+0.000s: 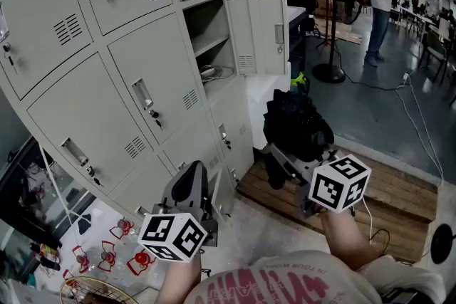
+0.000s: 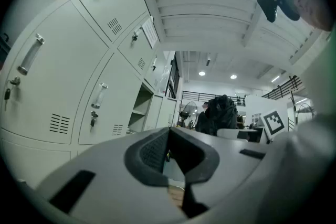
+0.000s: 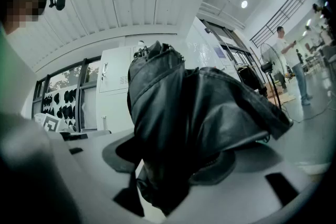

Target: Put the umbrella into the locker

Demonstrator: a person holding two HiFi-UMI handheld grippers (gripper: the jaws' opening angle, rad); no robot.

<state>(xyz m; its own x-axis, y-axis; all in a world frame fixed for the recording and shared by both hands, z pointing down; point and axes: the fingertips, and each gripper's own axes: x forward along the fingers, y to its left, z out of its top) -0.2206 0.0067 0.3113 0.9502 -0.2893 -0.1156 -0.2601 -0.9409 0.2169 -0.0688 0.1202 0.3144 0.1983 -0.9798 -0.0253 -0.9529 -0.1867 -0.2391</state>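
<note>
While right tongs (image 3: pixel 176 165) clamp the umbrella (image 3: pixel 194 107), head view shows locker (image 1: pixel 206 32) open.

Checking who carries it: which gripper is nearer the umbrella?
Right. The right gripper is clamped on the umbrella; the left gripper hangs apart to its left, jaws open and empty.

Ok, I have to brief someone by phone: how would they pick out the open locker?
Start at the grey locker bank filling the head view's left. In its right-hand column sits a compartment with an inner shelf. It alone has its door swung open; every neighbour is shut.
</note>
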